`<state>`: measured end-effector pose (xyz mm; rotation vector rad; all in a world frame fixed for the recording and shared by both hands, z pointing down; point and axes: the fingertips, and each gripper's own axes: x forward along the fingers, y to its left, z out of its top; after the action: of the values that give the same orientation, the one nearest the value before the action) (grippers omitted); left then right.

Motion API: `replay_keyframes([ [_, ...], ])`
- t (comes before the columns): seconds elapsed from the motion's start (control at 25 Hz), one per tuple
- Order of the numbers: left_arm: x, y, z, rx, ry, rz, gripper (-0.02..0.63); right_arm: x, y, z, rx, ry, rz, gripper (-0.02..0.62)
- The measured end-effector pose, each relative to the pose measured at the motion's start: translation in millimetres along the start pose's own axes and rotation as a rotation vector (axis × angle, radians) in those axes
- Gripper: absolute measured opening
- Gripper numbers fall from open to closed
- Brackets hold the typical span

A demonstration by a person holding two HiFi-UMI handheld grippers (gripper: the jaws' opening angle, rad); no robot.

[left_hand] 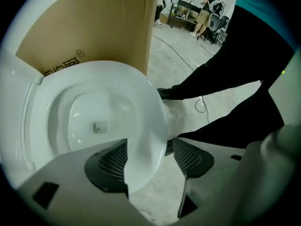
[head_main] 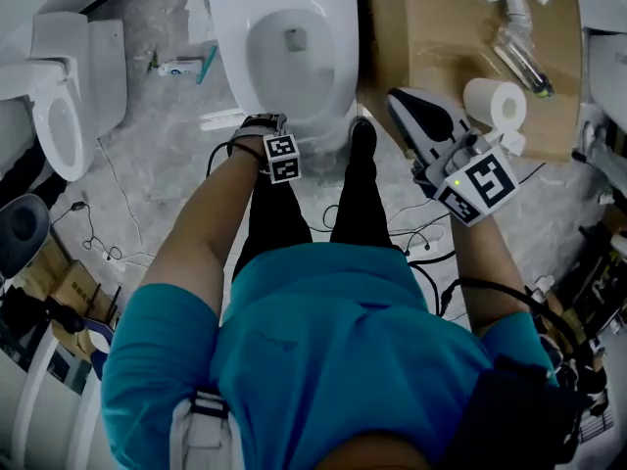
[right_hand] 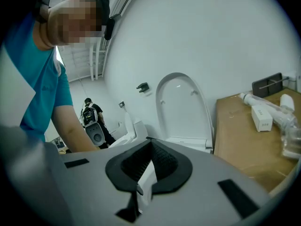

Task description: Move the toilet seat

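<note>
While the left gripper point(left_hand: 148, 150) points down with its jaws apart astride the front rim of the white oval toilet seat point(left_hand: 141, 108), which lies down on its bowl, the right gripper point(right_hand: 151, 149) hangs with jaws together and empty. The mottled grey stone floor point(head_main: 147, 164) carries loose black cables point(head_main: 436, 258), a second white toilet point(head_main: 59, 106) at left, and a brown cardboard box point(head_main: 431, 37) at right bearing a white paper roll point(head_main: 493, 103).

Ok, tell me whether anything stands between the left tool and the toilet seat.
Nothing visible does. The left tool has its jaws open and straddling the front edge of the toilet seat, with no object between pads and seat. The cardboard box stands beside the toilet, not between them.
</note>
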<state>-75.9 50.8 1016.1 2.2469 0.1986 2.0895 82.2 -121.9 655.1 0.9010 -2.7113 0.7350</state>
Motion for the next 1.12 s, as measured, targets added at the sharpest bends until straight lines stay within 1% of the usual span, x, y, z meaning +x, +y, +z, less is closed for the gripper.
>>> replay_keyframes([
  [0.12, 18.0, 3.1, 0.0, 0.025, 0.029, -0.007, 0.288, -6.3, -9.0, -15.8, 0.03, 0.006, -0.013, -0.002],
  [0.28, 36.9, -0.4, 0.1, 0.077, 0.072, -0.039, 0.288, -11.3, -15.2, -30.6, 0.057, 0.017, -0.023, -0.002],
  [0.4, 46.7, -1.8, -2.0, 0.095, 0.115, -0.064, 0.287, -13.7, -15.0, -34.9, 0.065, 0.022, -0.019, -0.002],
  [0.52, 48.0, -2.4, -2.5, 0.135, 0.14, -0.082, 0.287, -16.2, -14.0, -34.3, 0.066, 0.02, -0.02, -0.002],
  [0.68, 44.9, -4.8, -1.6, 0.16, 0.129, -0.093, 0.285, -16.3, -13.5, -31.8, 0.067, 0.02, -0.022, -0.002],
  [0.88, 35.5, -5.5, 0.9, 0.157, 0.113, -0.095, 0.282, -14.3, -11.5, -24.5, 0.057, 0.008, -0.021, -0.002],
  [1.12, 16.6, -7.1, 3.4, 0.151, 0.069, -0.098, 0.281, -11.2, -5.8, -5.4, 0.034, -0.014, -0.023, -0.002],
])
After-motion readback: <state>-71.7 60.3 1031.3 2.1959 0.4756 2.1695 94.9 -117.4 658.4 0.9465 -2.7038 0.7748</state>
